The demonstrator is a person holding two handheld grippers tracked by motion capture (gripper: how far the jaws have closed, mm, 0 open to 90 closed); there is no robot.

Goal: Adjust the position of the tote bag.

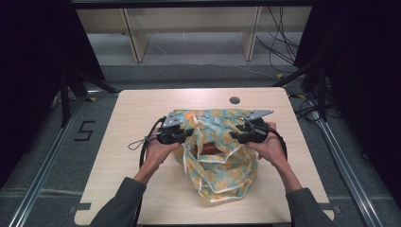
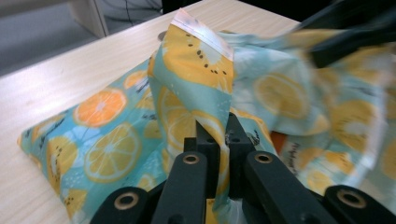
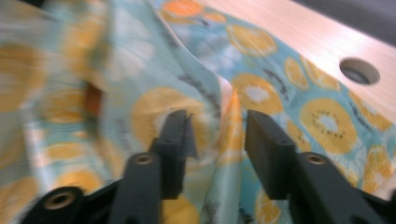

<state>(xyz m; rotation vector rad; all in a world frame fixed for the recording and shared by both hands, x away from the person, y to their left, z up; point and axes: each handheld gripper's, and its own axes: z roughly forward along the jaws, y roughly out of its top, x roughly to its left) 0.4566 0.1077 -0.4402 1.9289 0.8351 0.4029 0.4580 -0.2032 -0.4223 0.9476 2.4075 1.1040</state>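
Observation:
A teal cloth printed with orange and lemon slices (image 1: pixel 218 177) lies bunched on the wooden table (image 1: pixel 142 106), loosely around a brown-orange thing (image 1: pixel 210 149) that is mostly hidden. My left gripper (image 1: pixel 189 134) sits at the cloth's left side; in the left gripper view it (image 2: pixel 222 127) is shut on an upright fold of cloth (image 2: pixel 196 60). On the cloth's right side is my right gripper (image 1: pixel 234 136). Seen in the right gripper view, it (image 3: pixel 217 127) is open, with a cloth ridge (image 3: pixel 231 116) rising between the jaws, apart from both pads.
A round cable hole (image 1: pixel 235 100) lies in the table behind the cloth, also seen as the hole (image 3: pixel 359 71) in the right gripper view. Bare tabletop lies left, right and in front of the cloth. Dark frames and cables stand beyond the table's far edge.

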